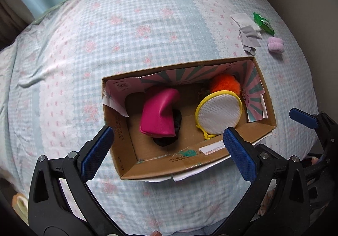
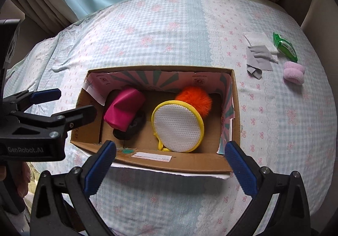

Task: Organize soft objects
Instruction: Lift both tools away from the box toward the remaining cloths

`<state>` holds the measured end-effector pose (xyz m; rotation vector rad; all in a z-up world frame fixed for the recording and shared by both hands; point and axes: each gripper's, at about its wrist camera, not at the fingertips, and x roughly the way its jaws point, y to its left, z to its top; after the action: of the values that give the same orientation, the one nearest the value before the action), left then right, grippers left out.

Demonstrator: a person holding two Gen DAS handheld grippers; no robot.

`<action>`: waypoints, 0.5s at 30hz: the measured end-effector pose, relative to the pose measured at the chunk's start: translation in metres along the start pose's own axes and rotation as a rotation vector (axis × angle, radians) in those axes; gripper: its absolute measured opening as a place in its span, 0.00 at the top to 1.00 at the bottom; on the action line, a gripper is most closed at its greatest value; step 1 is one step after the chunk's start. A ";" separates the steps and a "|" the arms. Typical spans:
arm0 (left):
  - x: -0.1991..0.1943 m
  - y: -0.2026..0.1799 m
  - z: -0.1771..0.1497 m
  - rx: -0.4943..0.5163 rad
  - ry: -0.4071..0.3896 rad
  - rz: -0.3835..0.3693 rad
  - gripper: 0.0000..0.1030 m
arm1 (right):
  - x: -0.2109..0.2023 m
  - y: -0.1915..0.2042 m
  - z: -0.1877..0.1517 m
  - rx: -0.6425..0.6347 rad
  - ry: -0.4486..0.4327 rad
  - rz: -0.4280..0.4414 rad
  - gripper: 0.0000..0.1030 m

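So the cardboard box (image 2: pixel 160 162) sat mid-frame on the checked bedspread (image 2: pixel 169 35), long side toward the person, which I'd guess was so both arms could reach in from the near edge. Already in it: a magenta pouch (image 2: pixel 123 110) at the left, lying on something black (image 2: pixel 132 128) I couldn't identify, a round white mesh pad with yellow trim (image 2: pixel 177 127) propped against the right half, and an orange pom-pom (image 2: pixel 195 97) tucked behind that. Still out on the bed, upper right of both views: a gray cloth (image 2: pixel 258 58) overlapping a white cloth (image 2: pixel 256 39), a green packet (image 2: pixel 285 46) just beside them, and a pink fuzzy thing (image 2: pixel 293 72) a little lower. The left gripper (image 1: pixel 168 146) hovered over the box's near left corner, jaws spread wide and empty. The right gripper (image 2: pixel 170 159) was the same, wide and holding nothing, over the near wall. My read: roughly halfway, and the right one seemed better placed for that leftover cluster.
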<state>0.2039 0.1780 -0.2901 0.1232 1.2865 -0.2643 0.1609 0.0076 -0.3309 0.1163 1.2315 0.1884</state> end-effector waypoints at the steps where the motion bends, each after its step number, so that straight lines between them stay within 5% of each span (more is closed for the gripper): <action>1: -0.009 -0.001 -0.003 -0.005 -0.013 0.000 0.00 | -0.010 0.001 -0.001 -0.001 -0.013 -0.004 0.01; 15: -0.116 -0.031 -0.014 -0.087 -0.177 -0.008 0.00 | -0.147 -0.036 -0.014 0.087 -0.183 -0.115 0.00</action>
<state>0.1531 0.1662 -0.1808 0.0202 1.1212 -0.2209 0.1031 -0.0584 -0.2064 0.1349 1.0606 0.0235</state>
